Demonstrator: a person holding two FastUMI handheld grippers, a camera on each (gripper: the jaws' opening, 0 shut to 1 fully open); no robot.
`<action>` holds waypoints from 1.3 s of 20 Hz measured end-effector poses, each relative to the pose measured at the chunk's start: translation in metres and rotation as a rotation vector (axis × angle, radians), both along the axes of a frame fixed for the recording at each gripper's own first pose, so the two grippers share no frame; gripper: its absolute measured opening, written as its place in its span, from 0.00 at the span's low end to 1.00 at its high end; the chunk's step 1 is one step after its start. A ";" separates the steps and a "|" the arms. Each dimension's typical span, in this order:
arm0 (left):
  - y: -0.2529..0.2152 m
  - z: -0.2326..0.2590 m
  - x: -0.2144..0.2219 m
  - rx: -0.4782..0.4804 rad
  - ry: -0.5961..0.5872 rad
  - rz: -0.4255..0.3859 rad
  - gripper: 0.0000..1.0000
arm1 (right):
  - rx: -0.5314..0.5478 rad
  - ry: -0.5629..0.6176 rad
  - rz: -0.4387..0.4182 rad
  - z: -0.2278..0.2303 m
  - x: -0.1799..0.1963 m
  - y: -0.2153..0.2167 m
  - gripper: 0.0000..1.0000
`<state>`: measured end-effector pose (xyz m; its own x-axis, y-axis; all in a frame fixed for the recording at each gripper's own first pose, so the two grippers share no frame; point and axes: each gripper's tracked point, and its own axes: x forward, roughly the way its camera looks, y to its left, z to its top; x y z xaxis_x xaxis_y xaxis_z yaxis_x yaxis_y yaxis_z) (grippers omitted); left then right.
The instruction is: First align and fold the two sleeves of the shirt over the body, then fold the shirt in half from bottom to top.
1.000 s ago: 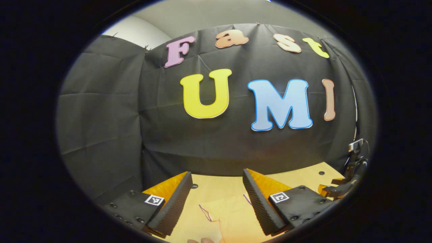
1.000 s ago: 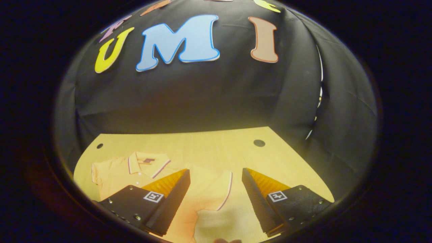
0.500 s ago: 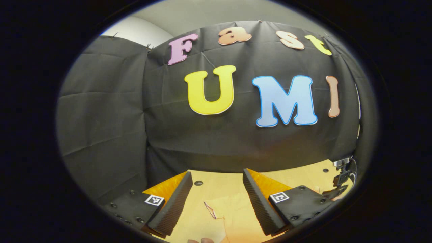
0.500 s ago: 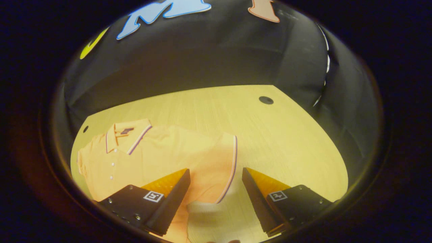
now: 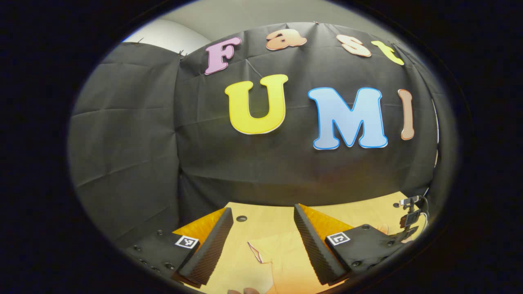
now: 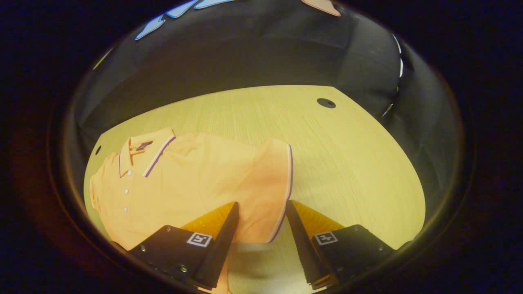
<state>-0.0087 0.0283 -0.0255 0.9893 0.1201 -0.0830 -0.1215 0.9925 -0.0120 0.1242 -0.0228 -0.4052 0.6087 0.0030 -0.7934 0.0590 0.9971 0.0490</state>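
Note:
An orange polo shirt [image 6: 196,179] lies flat on the wooden table [image 6: 347,155], its striped collar [image 6: 143,153] at the left in the right gripper view. One short sleeve [image 6: 267,179] spreads toward my right gripper [image 6: 261,203]. That gripper hovers low over the sleeve's striped cuff [image 6: 287,192], open, with the cuff lying in the gap between its fingers. In the left gripper view the other sleeve [image 5: 282,257] lies on the table below my left gripper [image 5: 262,208], which is wide open and holds nothing.
A round hole [image 6: 326,103] sits near the table's far right corner and a smaller hole [image 6: 98,150] by the collar. Another hole [image 5: 241,218] lies ahead of the left gripper. The other hand-held unit [image 5: 410,222] shows at the far right. Black cloth walls close the table's back.
My right gripper has tipped down and come closer to the sleeve, and its fingers have narrowed around the cuff. The left gripper has barely shifted and stays open.

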 end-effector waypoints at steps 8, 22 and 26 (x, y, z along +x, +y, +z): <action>-0.005 -0.004 0.005 0.000 0.008 -0.010 1.00 | 0.062 0.023 0.012 0.003 0.008 0.002 0.00; 0.011 -0.009 -0.002 0.004 0.015 0.016 1.00 | 0.034 -0.165 0.332 0.085 0.031 0.139 0.00; 0.024 -0.011 -0.008 0.009 0.021 0.037 1.00 | 0.032 -0.124 0.468 0.073 0.010 0.189 0.00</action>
<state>-0.0169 0.0521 -0.0367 0.9823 0.1569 -0.1023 -0.1578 0.9875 -0.0006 0.1344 0.1667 -0.3326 0.6263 0.3225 -0.7098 -0.4042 0.9128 0.0582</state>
